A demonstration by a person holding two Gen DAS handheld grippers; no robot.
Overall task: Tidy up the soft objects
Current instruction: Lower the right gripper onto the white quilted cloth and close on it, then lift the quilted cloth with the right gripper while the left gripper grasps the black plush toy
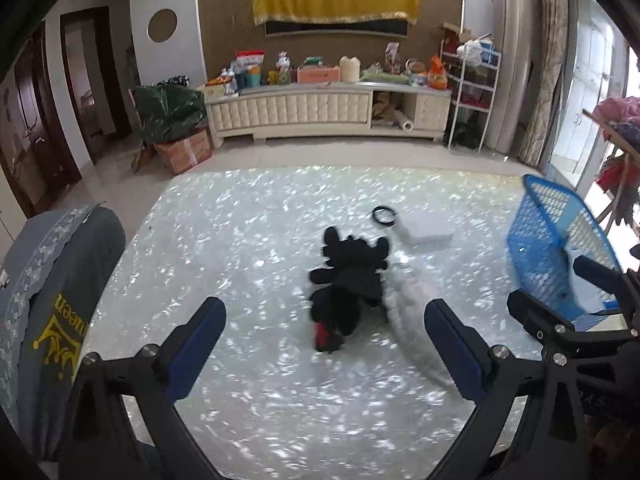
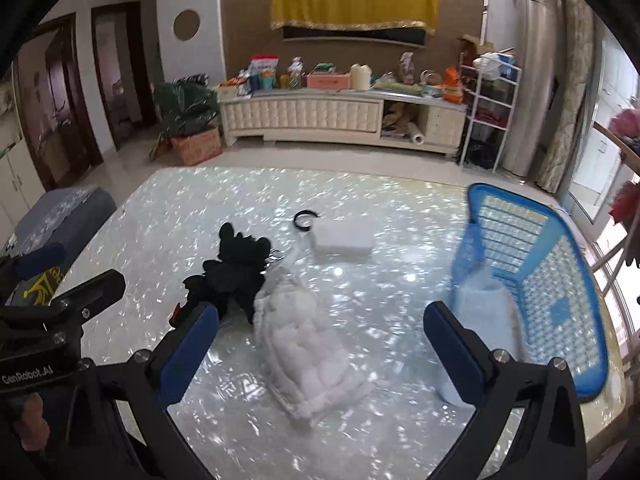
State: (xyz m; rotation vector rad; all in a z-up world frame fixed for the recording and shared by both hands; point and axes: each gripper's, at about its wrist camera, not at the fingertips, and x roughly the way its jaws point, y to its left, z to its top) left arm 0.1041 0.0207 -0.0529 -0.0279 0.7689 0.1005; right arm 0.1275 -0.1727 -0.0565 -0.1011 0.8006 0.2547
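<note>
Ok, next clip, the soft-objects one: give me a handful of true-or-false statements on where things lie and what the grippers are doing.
1. The left gripper is shut on the black plush toy. False: it is open and holds nothing.
2. The white fluffy item lies on the table right beside the black plush toy. True.
3. The blue basket is on the table's left side. False: it is on the right side.
4. The right gripper is open. True.
5. The white block is inside the blue basket. False: it lies on the table beyond the white fluffy item, near a black ring.
</note>
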